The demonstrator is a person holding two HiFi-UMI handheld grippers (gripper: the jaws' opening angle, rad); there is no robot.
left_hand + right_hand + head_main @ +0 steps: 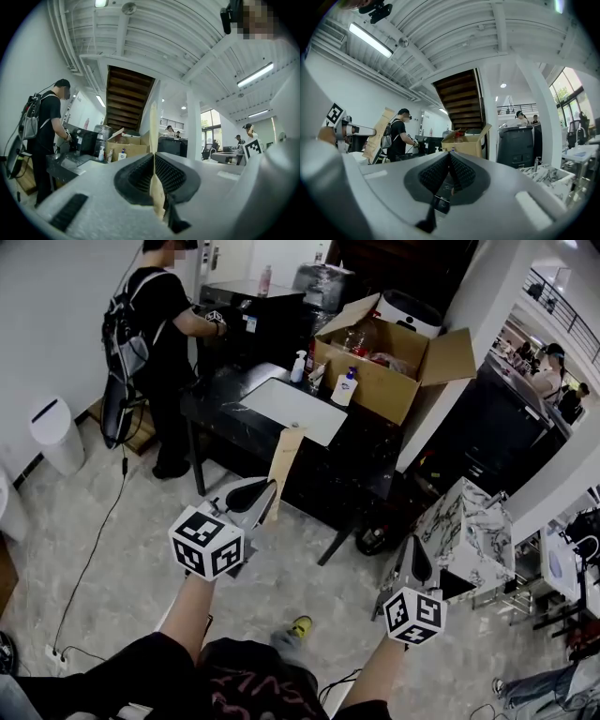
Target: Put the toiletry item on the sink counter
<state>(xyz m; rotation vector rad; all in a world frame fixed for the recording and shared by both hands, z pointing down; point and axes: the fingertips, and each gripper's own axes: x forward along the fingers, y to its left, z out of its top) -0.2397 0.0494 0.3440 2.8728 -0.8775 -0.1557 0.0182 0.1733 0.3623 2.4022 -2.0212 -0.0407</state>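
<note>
A tan flat packet stands upright in my left gripper, whose jaws are shut on its lower part. In the left gripper view the packet rises as a thin strip out of the left gripper. The dark sink counter with its white basin lies beyond, a good way ahead of the packet. Lower right, my right gripper is shut with nothing in it; in its own view the right gripper shows its jaws pressed together. That view also catches the packet at far left.
On the counter's far side stand a pump bottle, a blue and white bottle and an open cardboard box. A person with a backpack works at the counter's left end. A white bin stands left, a marble-patterned table right.
</note>
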